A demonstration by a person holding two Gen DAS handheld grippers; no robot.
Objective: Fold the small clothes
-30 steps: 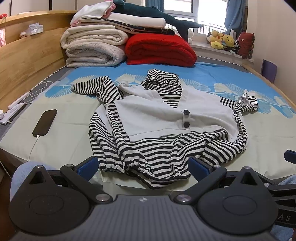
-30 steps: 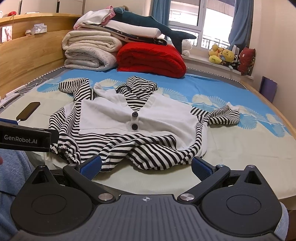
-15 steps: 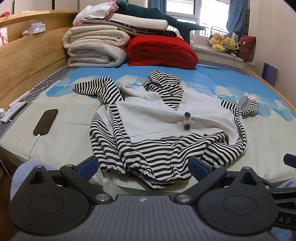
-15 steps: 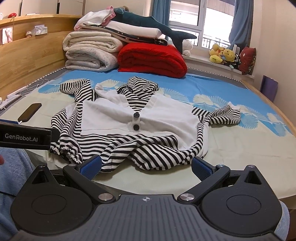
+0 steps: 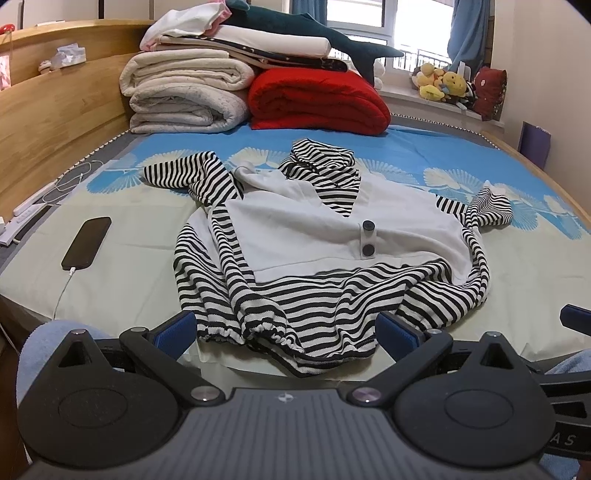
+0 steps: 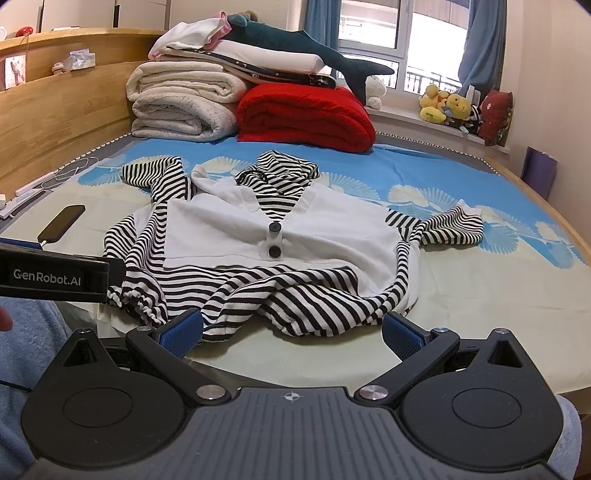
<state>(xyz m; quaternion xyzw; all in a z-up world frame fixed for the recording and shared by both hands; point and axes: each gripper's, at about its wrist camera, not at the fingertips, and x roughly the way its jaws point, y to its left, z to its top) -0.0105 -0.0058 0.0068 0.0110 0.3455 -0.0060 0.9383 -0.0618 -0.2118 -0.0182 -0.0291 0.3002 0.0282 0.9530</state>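
A small hooded top (image 5: 317, 236) (image 6: 258, 236), white in front with black-and-white striped sleeves, hood and hem, lies crumpled face up on the bed. One sleeve (image 5: 184, 173) reaches to the far left and the other sleeve (image 5: 487, 210) to the right. My left gripper (image 5: 286, 330) hovers open at the near edge, its blue pads level with the gathered hem. My right gripper (image 6: 291, 332) is also open just short of the hem's right part. Nothing sits between either pair of fingers. The left gripper's body (image 6: 51, 275) shows at the left of the right wrist view.
A black phone (image 5: 86, 242) on a white cable lies left of the top. Folded cream blankets (image 5: 184, 96), a red blanket (image 5: 317, 99) and a plush shark (image 5: 314, 29) are stacked at the headboard end. Plush toys (image 5: 443, 83) line the windowsill. Wooden bed frame (image 5: 55, 110) runs along the left.
Both grippers have edged slightly forward toward the top's hem. Both stay open and the garment has not moved.
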